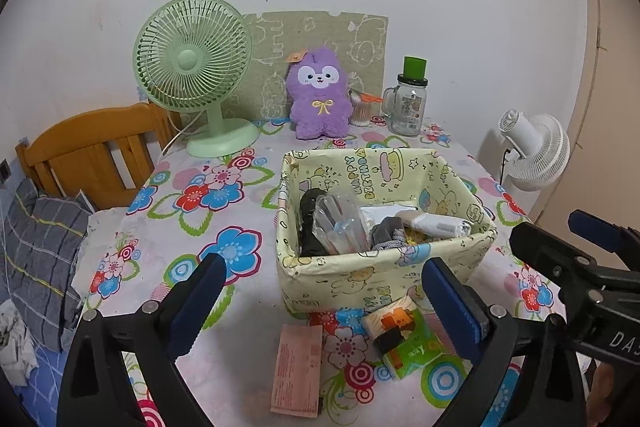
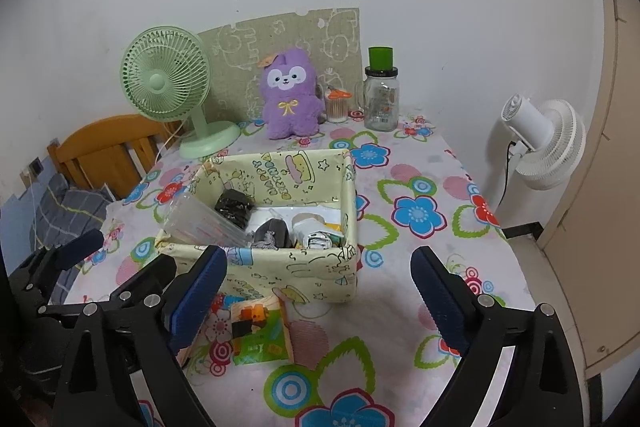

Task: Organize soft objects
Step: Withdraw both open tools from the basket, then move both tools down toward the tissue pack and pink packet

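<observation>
A purple plush toy (image 1: pixel 318 95) (image 2: pixel 290 95) sits upright at the back of the flowered table, against a beige board. A yellow cartoon-print storage box (image 1: pixel 384 269) (image 2: pixel 280 271) stands mid-table and holds a black roll (image 2: pixel 234 209), a clear plastic bag (image 1: pixel 340 227), grey cloth (image 2: pixel 272 233) and a white bundle (image 1: pixel 434 223). My left gripper (image 1: pixel 328 307) is open and empty in front of the box. My right gripper (image 2: pixel 320 297) is open and empty at the box's near right corner. The right gripper also shows in the left wrist view (image 1: pixel 568 247).
A green desk fan (image 1: pixel 196 67) stands back left, a glass jar with a green lid (image 1: pixel 408 103) back right. A pink paper slip (image 1: pixel 298 367), a small packet (image 1: pixel 404 339) and a pink comb (image 2: pixel 304 337) lie before the box. A white fan (image 2: pixel 544 143) stands beyond the right edge.
</observation>
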Demonstrator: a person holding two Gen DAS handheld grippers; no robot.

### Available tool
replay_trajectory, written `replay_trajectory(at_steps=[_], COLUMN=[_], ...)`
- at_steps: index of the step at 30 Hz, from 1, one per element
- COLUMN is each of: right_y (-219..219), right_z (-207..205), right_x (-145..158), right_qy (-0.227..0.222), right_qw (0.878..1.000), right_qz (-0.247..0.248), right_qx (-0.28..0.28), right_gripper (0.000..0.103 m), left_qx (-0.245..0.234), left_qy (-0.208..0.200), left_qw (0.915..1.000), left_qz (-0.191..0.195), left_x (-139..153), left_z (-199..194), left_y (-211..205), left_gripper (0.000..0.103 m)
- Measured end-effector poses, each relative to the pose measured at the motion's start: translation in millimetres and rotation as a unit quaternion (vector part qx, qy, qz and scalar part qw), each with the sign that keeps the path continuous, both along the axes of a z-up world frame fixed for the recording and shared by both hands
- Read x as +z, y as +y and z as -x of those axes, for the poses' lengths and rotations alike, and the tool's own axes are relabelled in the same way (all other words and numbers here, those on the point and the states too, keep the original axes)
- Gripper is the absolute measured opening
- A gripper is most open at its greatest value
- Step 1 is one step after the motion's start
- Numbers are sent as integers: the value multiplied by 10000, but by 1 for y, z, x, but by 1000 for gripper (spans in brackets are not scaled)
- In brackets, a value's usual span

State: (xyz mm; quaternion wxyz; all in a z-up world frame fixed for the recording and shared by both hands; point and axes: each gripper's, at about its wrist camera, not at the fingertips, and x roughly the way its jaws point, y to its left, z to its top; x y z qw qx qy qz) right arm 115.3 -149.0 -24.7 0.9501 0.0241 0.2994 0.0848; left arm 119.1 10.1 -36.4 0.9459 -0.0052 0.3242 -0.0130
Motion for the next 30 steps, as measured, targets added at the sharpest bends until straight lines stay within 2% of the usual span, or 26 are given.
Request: replay_trajectory(at_steps=[5,15,30], right_y=[1,4,7], right_z=[10,35,46], right_x=[0,-3,-19], right_qy=[-160,-636,-438], right_qw=[9996,9957,9972], right_qz=[196,488,402], right_qx=[-136,-472,-457], right_gripper=[99,99,99], left_qx=[-30,-31,-110], left_qy=[-57,-73,-19], left_qw=[9999,9999,9999], left_qz=[-89,-126,-96], left_x=[0,-7,-20], left_z=[9,18,33], left_y=[-6,-15,-17], left_gripper=[101,102,102])
